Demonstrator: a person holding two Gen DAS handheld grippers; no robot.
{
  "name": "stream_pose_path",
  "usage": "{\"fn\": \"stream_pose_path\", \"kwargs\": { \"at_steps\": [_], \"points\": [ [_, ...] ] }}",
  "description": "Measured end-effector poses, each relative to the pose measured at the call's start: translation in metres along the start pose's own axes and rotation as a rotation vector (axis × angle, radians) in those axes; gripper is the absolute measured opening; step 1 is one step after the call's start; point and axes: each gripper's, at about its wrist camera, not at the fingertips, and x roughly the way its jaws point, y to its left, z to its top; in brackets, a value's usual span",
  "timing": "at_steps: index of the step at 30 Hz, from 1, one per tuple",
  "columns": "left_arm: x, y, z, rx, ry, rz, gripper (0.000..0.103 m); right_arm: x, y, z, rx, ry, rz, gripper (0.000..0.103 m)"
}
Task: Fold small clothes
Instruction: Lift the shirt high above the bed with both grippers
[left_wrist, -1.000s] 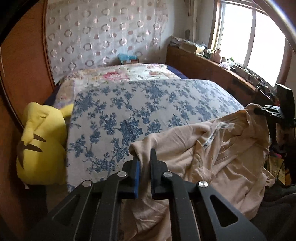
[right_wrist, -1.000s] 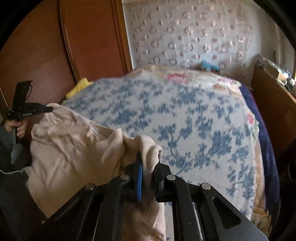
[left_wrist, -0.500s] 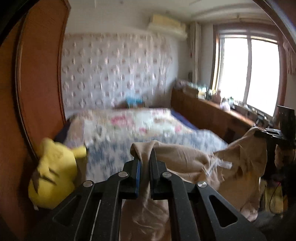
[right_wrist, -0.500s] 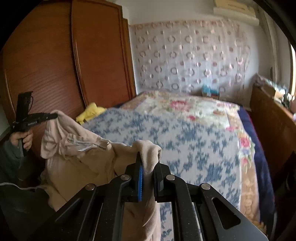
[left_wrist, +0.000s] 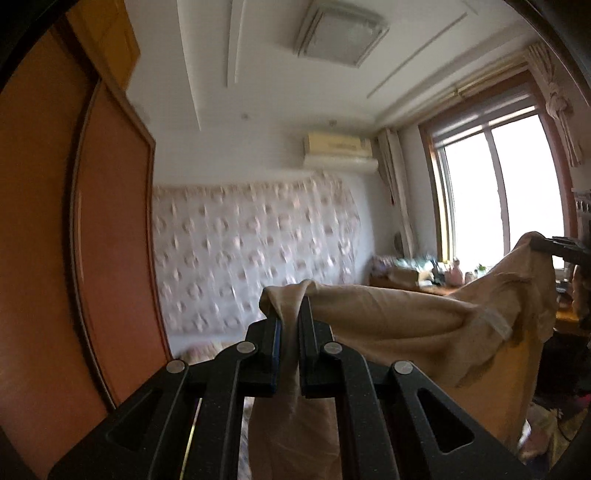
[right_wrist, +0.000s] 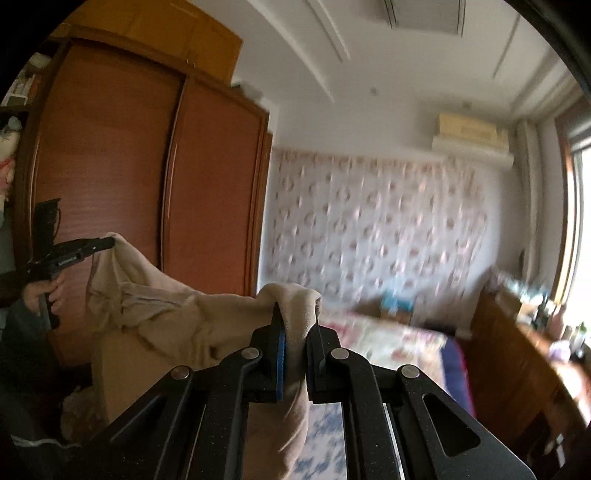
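Left gripper (left_wrist: 289, 325) nearly closed, its two black fingers (left_wrist: 263, 341) pinching a bunched corner of the beige garment (left_wrist: 399, 325), cloth filling the narrow gap and spilling over the tips; right gripper (right_wrist: 295, 328) likewise drawn in tight on another bunched corner of the same garment, a fold draped over its tips and the blue pad on its left finger showing; garment held up in the air between the two tools, sagging in the middle, lower part hanging down out of frame; in the left wrist view the cloth runs rightward to the far right edge where the other tool's black tip grips it; in the right wrist view the cloth runs leftward to the other tool, held by the person's hand (right_wrist: 42, 295) at the far left; both cameras tilted upward, much of each view blurred; wooden wardrobe (right_wrist: 140, 177) on the left; patterned curtain (right_wrist: 373, 229) across the far wall; air conditioner (left_wrist: 338, 146) mounted high above it; ceiling light (left_wrist: 341, 35) overhead; bright window (left_wrist: 502, 199) on the right; bed (right_wrist: 388, 339) with a floral cover low and far, below the garment; wooden shelf (right_wrist: 524, 350) with small items along the right side under the window.
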Motion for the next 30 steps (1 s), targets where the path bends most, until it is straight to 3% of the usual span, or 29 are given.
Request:
{"fn": "stream_pose_path", "kwargs": {
  "at_steps": [6,11,18,24,30],
  "points": [
    [-0.015,0.004,0.052,0.057,-0.096,0.039,0.008,-0.025,-0.011,0.065,-0.061,-0.065,-0.071,0.008],
    [-0.034,-0.002,0.062,0.097,-0.141,0.041,0.008,-0.041,-0.011,0.087,-0.094,-0.077,-0.118,0.008],
    [-0.046,-0.009,0.07,0.113,-0.178,0.034,0.008,-0.06,0.021,0.094,-0.147,-0.082,-0.157,0.008],
    [-0.051,-0.016,0.078,0.128,-0.205,0.03,0.008,-0.051,0.034,0.075,-0.182,-0.098,-0.191,0.008],
    [-0.025,-0.019,0.063,0.12,-0.148,0.024,0.008,-0.047,0.035,0.056,-0.175,-0.08,-0.206,0.008]
  ]
}}
